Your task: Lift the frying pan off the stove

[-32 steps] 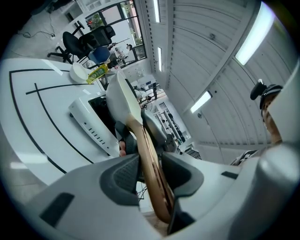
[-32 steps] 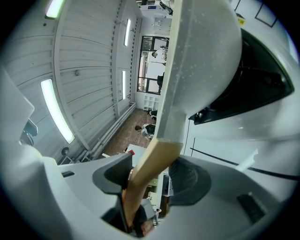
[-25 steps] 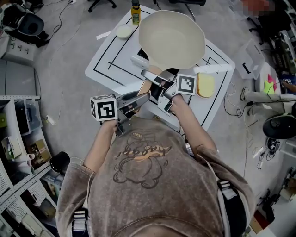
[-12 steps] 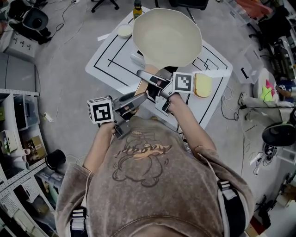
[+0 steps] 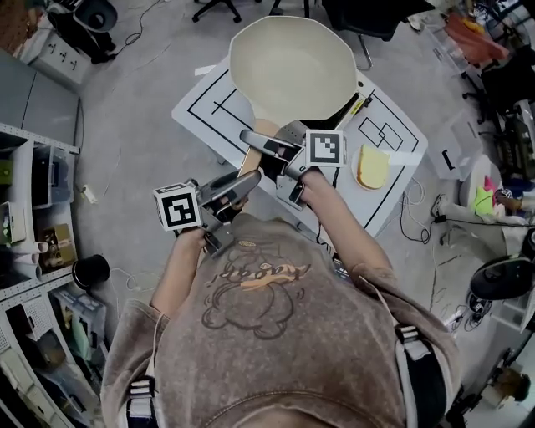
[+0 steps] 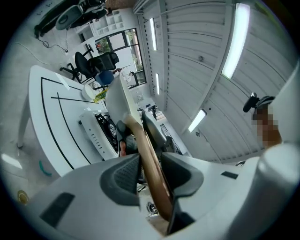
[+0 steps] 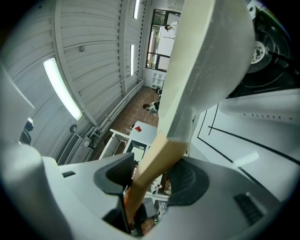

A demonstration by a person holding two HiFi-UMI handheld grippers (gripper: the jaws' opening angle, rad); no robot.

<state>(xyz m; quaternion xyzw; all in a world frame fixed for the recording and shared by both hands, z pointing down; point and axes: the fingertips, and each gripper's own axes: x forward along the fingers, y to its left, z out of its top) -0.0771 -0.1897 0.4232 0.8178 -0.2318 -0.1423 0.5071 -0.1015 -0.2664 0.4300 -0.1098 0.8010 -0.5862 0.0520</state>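
Observation:
A cream frying pan (image 5: 292, 71) with a wooden handle (image 5: 251, 160) hangs in the air over the white table (image 5: 393, 167), covering most of the stove. My left gripper (image 5: 238, 185) is shut on the handle's near end. My right gripper (image 5: 269, 147) is shut on the handle closer to the pan. In the left gripper view the handle (image 6: 149, 161) runs between the pads up to the pan (image 6: 119, 101), with the stove (image 6: 101, 130) below and to the left of it. In the right gripper view the pan (image 7: 206, 61) sits apart from the black burner (image 7: 269, 51).
A yellow sponge-like piece (image 5: 372, 165) lies on the table's right part. A small bowl (image 6: 88, 92) stands at the table's far side. Shelves (image 5: 33, 217) line the left, office chairs (image 5: 368, 17) stand beyond the table, and cables lie on the floor.
The pan has come up and toward me with both grippers still on its handle. It now hides the bottle and small bowl that showed behind it.

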